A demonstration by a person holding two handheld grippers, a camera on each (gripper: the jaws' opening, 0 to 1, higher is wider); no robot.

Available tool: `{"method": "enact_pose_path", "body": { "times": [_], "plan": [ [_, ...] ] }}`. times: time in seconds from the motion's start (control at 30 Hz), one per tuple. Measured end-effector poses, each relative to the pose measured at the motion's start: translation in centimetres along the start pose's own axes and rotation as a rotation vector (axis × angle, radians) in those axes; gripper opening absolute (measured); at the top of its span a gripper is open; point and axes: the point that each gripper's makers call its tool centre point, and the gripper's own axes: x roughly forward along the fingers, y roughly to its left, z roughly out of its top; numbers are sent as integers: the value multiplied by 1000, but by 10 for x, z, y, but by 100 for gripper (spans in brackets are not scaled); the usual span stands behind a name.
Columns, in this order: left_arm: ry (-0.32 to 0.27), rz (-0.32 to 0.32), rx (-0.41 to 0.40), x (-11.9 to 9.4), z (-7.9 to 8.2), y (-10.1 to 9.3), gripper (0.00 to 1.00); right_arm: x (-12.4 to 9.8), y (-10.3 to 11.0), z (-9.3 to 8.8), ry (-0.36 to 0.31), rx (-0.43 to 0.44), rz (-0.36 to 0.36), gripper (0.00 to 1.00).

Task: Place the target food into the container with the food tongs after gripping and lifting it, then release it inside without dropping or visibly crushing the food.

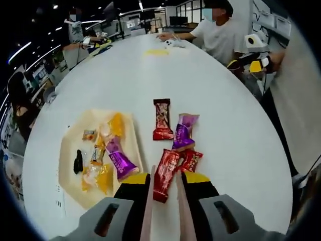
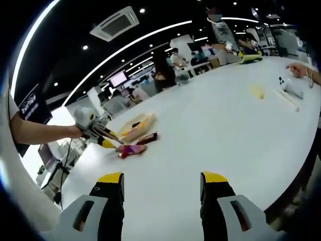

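Your tongs (image 1: 164, 188) pinch the long red packet (image 1: 165, 174) at lower centre. A small red packet (image 1: 191, 159) and a purple packet (image 1: 183, 131) touch it; the tray (image 1: 67, 165) lies left.

The white table (image 1: 215, 95) looks smooth and matt, with only a soft sheen; on it the cream tray (image 1: 67, 165) seems a dull, matt plastic; the long red packet (image 1: 165, 174) just right of the tray is glossy, crinkled foil, as are the purple packet (image 1: 183, 131) and the dark brown packet (image 1: 162, 119) beyond it; the sweets inside the tray wear shiny clear or foil wrappers; the left gripper (image 1: 164, 201) has matt grey plastic housings, yellow-tipped black jaws and slim pale tong blades.
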Motion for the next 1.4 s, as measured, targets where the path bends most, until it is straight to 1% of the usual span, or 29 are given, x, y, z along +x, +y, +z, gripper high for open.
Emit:
{"method": "enact_pose_path", "body": {
  "times": [0.7, 1.07, 1.2, 1.4],
  "plan": [
    [9, -13, -16, 11, -7, 3, 22, 2, 0, -1, 9, 0, -6, 61],
    [11, 2, -89, 11, -8, 1, 19, 2, 1, -2, 14, -2, -1, 61],
    [16, 14, -94, 10, -7, -1, 19, 2, 0, -2, 14, -3, 1, 61],
    [-7, 44, -143, 2, -8, -5, 19, 2, 1, -2, 12, -3, 6, 61]
  ]
}}
